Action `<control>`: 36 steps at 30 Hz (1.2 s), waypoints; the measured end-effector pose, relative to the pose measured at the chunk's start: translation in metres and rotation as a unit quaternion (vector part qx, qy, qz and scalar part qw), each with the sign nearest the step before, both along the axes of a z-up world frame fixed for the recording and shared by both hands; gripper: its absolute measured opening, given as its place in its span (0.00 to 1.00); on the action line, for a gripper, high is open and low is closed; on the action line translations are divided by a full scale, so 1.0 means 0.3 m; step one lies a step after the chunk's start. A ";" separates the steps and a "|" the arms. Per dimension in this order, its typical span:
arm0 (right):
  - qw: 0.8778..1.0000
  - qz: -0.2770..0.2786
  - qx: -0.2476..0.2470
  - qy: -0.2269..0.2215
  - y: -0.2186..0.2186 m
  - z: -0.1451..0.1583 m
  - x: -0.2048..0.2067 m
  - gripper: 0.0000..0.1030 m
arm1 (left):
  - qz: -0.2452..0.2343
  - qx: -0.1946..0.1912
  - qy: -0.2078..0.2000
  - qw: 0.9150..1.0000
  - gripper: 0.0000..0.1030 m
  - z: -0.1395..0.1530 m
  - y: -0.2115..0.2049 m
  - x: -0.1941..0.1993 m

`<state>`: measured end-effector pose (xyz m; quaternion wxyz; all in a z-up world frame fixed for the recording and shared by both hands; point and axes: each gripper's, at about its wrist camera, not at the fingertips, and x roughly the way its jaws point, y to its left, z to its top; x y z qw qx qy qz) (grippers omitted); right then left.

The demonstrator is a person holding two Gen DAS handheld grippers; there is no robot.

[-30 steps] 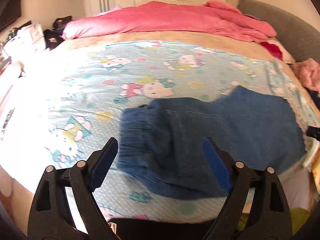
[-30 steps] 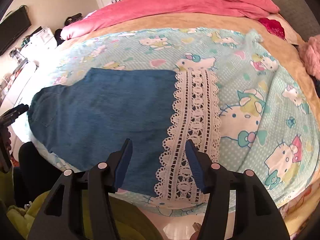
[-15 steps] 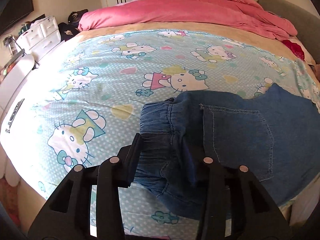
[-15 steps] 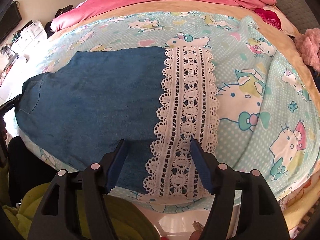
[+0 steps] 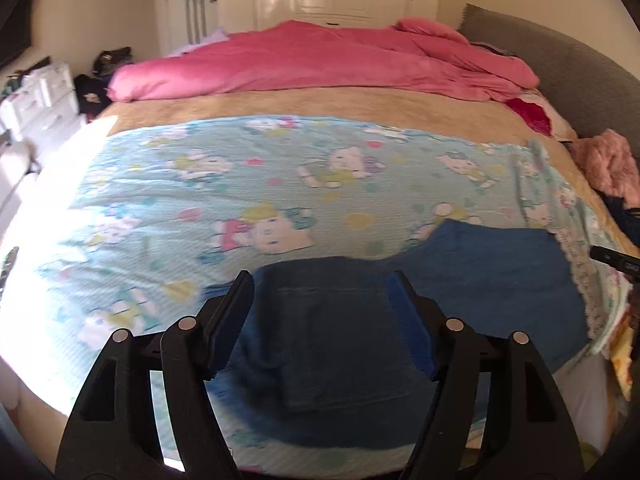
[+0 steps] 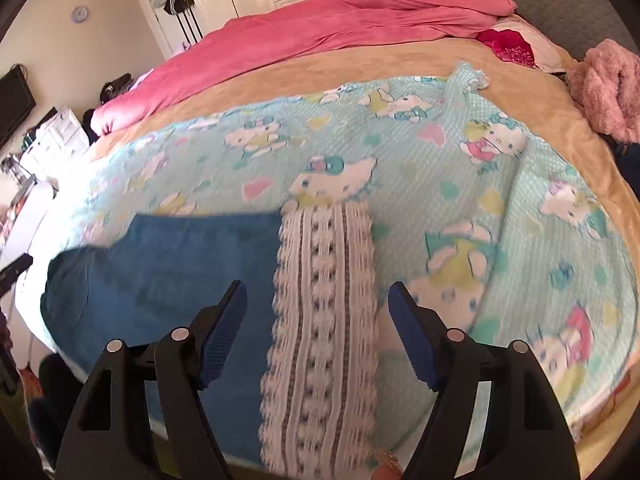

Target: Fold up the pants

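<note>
Blue denim pants (image 5: 460,300) with a white lace hem (image 6: 324,320) lie flat along the near edge of the bed. In the left wrist view my left gripper (image 5: 322,322) is open, above the waist end and back pocket, holding nothing. In the right wrist view the pants' denim (image 6: 180,272) is at the left. My right gripper (image 6: 318,332) is open above the lace hem, its fingers astride the lace band, apart from the cloth.
The pants rest on a light blue cartoon-cat blanket (image 5: 280,184) over a tan bedspread (image 5: 320,104). A pink duvet (image 5: 320,64) is bunched at the far side. A pink fluffy garment (image 6: 608,88) lies at the right edge. White drawers (image 5: 44,100) stand at the left.
The left gripper was closed around the waistband half a second ago; now it is open and pulled back higher. The right gripper has opened wider and lifted slightly over the lace hem.
</note>
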<state>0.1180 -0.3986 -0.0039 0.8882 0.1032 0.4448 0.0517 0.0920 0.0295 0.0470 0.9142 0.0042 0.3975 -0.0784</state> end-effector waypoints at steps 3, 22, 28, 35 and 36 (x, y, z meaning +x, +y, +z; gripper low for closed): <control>1.000 -0.003 0.005 0.004 -0.033 -0.023 0.085 0.70 | -0.033 -0.015 0.011 0.999 0.60 -0.026 -0.095 0.082; 0.995 0.074 0.069 0.008 -0.065 -0.159 0.194 0.17 | -0.129 -0.028 0.123 0.984 0.04 -0.330 -0.471 0.418; 0.995 0.077 0.035 -0.056 -0.074 -0.027 0.209 0.16 | -0.129 0.008 0.071 0.989 0.01 -0.234 -0.513 0.438; 0.994 0.090 -0.055 -0.014 -0.022 -0.107 0.323 0.17 | -0.120 0.040 0.084 0.988 0.02 -0.323 -0.559 0.500; 0.994 0.088 -0.062 -0.003 -0.019 -0.132 0.328 0.18 | -0.118 0.039 0.083 0.989 0.03 -0.338 -0.552 0.498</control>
